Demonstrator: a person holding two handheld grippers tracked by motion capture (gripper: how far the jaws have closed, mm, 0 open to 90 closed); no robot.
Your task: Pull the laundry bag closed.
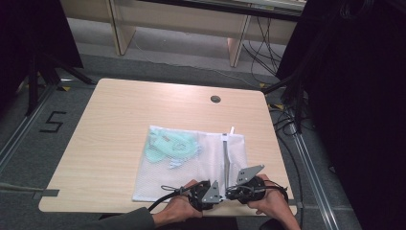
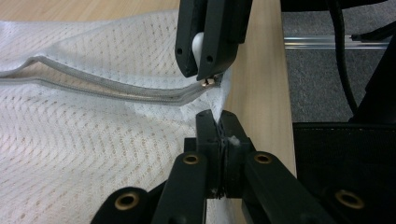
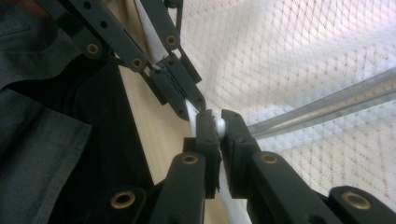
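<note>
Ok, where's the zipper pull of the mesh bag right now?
The zipper pull sits at the near end of the zipper, by the table's near edge, pinched in the right gripper, with the left gripper clamping mesh just beside it.

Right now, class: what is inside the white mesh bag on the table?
Through the white mesh bag a pale green item shows in its far-left part. The mesh blurs it, so what it is, and anything beneath it, cannot be told.

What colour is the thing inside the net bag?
The clothing inside the white mesh bag is pale mint green. It shows best in the high view.
</note>
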